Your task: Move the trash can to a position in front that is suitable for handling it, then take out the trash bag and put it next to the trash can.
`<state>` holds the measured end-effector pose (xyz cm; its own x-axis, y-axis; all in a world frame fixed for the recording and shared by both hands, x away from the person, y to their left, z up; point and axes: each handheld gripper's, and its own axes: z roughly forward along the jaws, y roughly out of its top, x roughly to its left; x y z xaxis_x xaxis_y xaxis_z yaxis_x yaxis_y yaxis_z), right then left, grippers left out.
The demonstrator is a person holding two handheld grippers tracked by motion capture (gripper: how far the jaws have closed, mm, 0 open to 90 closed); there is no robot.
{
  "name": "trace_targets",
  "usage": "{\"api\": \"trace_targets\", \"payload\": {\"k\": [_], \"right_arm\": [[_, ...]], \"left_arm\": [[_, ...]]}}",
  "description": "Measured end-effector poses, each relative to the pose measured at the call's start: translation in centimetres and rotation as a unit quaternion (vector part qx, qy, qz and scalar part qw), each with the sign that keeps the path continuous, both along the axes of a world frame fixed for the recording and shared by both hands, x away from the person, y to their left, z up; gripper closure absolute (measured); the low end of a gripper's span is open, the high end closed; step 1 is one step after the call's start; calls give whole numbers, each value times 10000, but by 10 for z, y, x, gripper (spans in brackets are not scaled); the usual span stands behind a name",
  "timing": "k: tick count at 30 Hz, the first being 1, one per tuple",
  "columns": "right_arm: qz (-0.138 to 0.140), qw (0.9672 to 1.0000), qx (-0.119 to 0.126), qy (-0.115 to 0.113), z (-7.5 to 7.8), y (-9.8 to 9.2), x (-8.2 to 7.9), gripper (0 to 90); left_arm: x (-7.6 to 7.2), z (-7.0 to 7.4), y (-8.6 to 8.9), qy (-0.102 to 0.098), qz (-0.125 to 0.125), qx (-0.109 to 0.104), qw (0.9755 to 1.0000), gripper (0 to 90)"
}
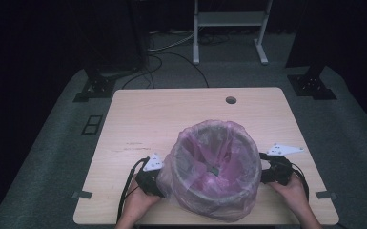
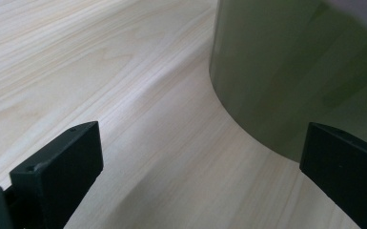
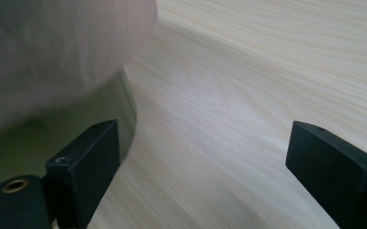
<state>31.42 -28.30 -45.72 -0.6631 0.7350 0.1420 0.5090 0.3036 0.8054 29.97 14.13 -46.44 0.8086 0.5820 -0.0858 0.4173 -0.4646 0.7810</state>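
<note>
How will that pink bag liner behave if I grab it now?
The pink bag liner looks thin, crinkled and see-through, so it is probably floppy and light. It hangs loosely over the green bin, so a pull would likely lift the film alone.

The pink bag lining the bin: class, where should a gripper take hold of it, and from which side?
Probably at the loose film draped over the rim of the bin, coming in from outside. The pink bag hangs down the wall there, so one side's folds offer a pinchable edge. The left gripper and right gripper already flank it, jaws open.
</note>
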Motion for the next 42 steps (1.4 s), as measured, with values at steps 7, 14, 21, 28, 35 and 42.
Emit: {"api": "trace_targets", "payload": {"k": [7,14,21,28,35,42], "right_arm": [[-235,9997,-38,50,-6,-24,-10,102],[-413,9990,-76,121,-12,-42,-16,102],[-480,9986,-129,154,-10,-51,-24,102],[-567,9984,-36,52,14,-53,-32,105],[-603,9981,85,10,42,-52,-34,118],[-498,9984,257,-42,63,-50,-35,123]], "left_arm": [[-8,-1,10,14,39,7,10000,0],[-19,3,28,19,84,83,9999,0],[-34,13,47,-36,188,60,9998,0],[-48,22,64,-104,310,24,9995,0],[-52,33,72,-63,287,-19,9996,0],[-49,54,76,27,187,-153,9997,38]]}}
